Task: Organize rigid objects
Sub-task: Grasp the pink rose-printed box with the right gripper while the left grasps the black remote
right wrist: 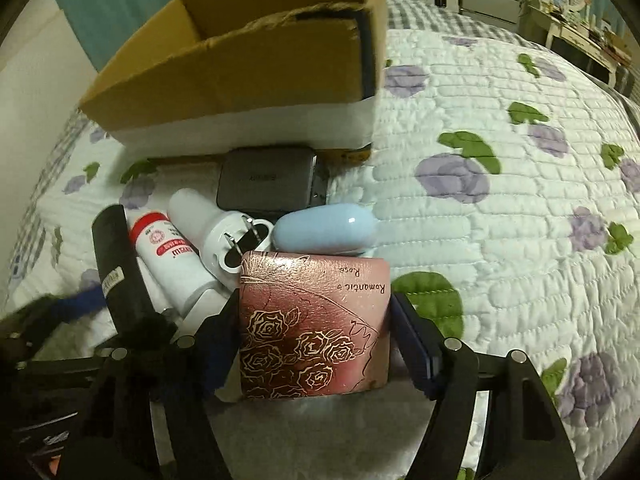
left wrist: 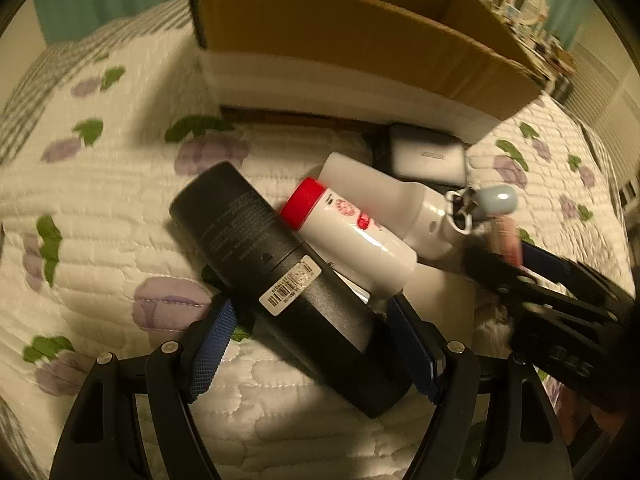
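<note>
Left gripper (left wrist: 310, 340) clenched across one black cylindrical can (left wrist: 276, 276) with a barcode sticker, lying tilted on the floral quilt (left wrist: 100, 240). Right gripper (right wrist: 314, 344) clasping one pink rose-printed box (right wrist: 314, 320), lettered "Romantic Rose". Just beyond: one red-capped white bottle (left wrist: 352, 232), one white plug adapter (right wrist: 232, 248), one pale blue oval case (right wrist: 324, 228), one grey charger block (right wrist: 266, 180). Behind all, one open cardboard box (left wrist: 360, 36).

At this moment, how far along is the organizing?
Nothing looks packed: the visible part of the cardboard box is empty. In hand: left claw around the black cylinder, right claw around the pink rose box. Left: red-capped bottle, white charger, blue case.
</note>
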Tool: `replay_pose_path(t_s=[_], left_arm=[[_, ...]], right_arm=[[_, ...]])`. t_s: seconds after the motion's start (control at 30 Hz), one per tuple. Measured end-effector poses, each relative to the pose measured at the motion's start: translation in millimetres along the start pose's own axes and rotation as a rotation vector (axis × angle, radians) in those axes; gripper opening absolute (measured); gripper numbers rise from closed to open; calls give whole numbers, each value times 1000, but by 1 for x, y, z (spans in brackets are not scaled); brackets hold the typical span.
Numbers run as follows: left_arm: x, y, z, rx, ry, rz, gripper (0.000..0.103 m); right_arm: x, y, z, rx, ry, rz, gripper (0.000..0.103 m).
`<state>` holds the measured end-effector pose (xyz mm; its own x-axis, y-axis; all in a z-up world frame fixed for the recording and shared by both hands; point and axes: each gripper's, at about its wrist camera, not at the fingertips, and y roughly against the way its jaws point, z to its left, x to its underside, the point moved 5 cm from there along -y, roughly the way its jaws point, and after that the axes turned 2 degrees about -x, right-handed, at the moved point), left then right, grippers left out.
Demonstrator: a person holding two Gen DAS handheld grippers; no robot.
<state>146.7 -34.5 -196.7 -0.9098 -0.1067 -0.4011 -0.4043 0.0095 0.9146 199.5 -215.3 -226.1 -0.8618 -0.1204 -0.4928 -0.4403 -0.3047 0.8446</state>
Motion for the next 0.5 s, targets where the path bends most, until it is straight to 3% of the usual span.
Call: replay_pose_path(t_s=[0.07, 0.3, 0.43, 0.5], left_arm=[[0, 3, 0, 6, 4, 2, 75], [10, 27, 5, 32, -12, 3, 47], [17, 48, 4, 40, -53, -35, 27], [19, 58, 2, 40, -64, -52, 23]], right_arm=[[0, 9, -4, 13, -6, -22, 70], [1, 31, 4, 21, 40, -75, 70], [5, 41, 3, 16, 49, -89, 70], [7, 44, 5, 22, 55, -93, 70]])
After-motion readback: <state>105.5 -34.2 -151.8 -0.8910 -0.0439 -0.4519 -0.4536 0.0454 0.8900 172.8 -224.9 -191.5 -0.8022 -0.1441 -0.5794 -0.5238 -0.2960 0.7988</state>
